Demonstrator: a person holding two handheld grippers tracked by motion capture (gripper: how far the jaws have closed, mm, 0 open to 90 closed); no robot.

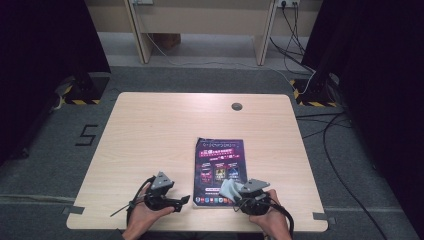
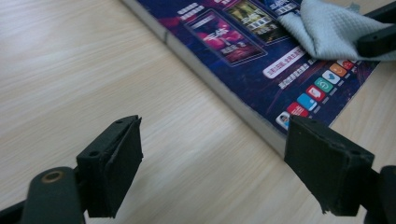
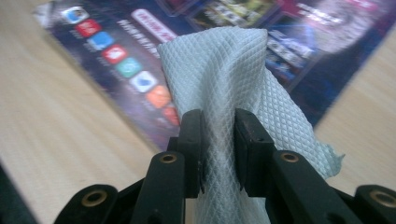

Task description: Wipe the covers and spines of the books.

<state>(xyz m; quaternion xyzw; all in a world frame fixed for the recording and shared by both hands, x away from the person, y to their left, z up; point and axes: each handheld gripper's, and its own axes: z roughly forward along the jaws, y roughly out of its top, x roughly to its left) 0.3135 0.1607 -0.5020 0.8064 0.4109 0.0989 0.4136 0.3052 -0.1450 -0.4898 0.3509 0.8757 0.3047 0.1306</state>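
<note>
A dark purple printed book [image 1: 220, 167] lies flat on the wooden table [image 1: 150, 130], near its front edge. My right gripper [image 1: 239, 196] is shut on a pale grey waffle-weave cloth [image 3: 224, 88], which bunches up over the book's near right corner [image 3: 140, 79]. The cloth [image 1: 228, 190] and the book's icon row [image 2: 317, 88] also show in the left gripper view. My left gripper [image 2: 212, 163] stands open just left of the book's near corner, nothing between its pads [image 2: 116, 163]. In the high view the left gripper [image 1: 181, 202] lies low by the table's front edge.
A round grey cable grommet [image 1: 237, 106] sits near the table's far edge. Bare wood stretches left of and behind the book. Cables [image 1: 330, 145] run over the floor to the right, and desk legs [image 1: 142, 45] stand beyond the table.
</note>
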